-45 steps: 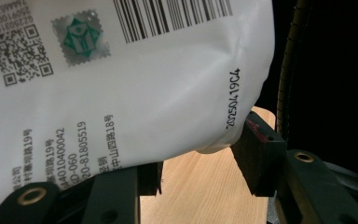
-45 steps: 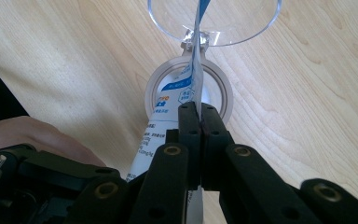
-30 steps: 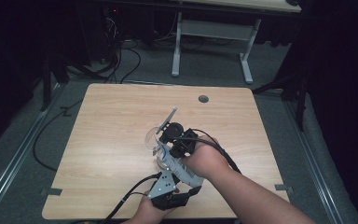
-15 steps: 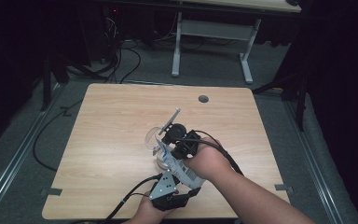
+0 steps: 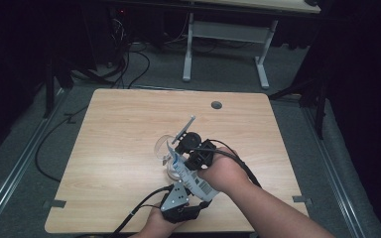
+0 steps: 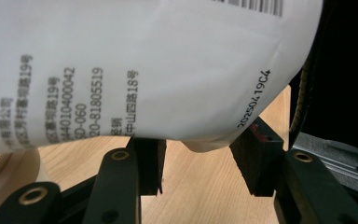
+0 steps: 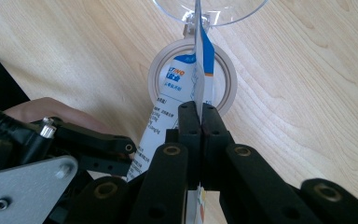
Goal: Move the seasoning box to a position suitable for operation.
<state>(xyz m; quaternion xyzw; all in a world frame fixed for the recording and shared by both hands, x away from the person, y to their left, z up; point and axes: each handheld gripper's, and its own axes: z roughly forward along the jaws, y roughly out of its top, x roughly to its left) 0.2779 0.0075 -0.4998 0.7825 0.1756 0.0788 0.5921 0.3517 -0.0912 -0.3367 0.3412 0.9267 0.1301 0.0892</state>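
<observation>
Hardly moved since before, right gripper (image 7: 199, 109) clamped on packet (image 7: 179, 79), left gripper (image 6: 198, 158) jaws apart under it, pouring into glass (image 7: 214, 9) ahead, needing more tilt next.

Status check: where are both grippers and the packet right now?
Right gripper shut on the white packet, held edge-up over the clear glass. Left gripper jaws straddle the packet's lower end, grip unclear. Nothing in the way.
</observation>
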